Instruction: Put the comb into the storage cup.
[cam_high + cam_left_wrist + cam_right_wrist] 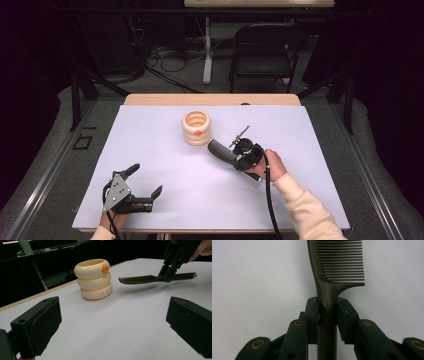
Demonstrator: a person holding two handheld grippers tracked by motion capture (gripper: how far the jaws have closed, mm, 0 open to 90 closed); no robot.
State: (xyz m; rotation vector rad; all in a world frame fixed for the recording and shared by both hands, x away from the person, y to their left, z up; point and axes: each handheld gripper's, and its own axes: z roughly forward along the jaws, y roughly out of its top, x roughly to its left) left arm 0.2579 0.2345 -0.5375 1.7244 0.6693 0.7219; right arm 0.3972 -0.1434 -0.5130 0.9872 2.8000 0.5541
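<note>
My right gripper (235, 156) is clamped on the handle of the dark plastic comb (140, 279), just behind the teeth, and holds it level and clear of the white sheet-covered table (165, 150). The comb's toothed end points toward the cream holder made of three stacked rings with a small orange duck bill (196, 128), which stands upright near the middle of the far edge; the two are near but apart. I judge the pick-up done and the placing into the holder's open top not yet done. My left gripper (142, 186) rests near the near-left corner, jaws spread wide and holding nothing. Open sheet lies all round the holder, so the approach is unobstructed; the comb must rise above the rim first.
</note>
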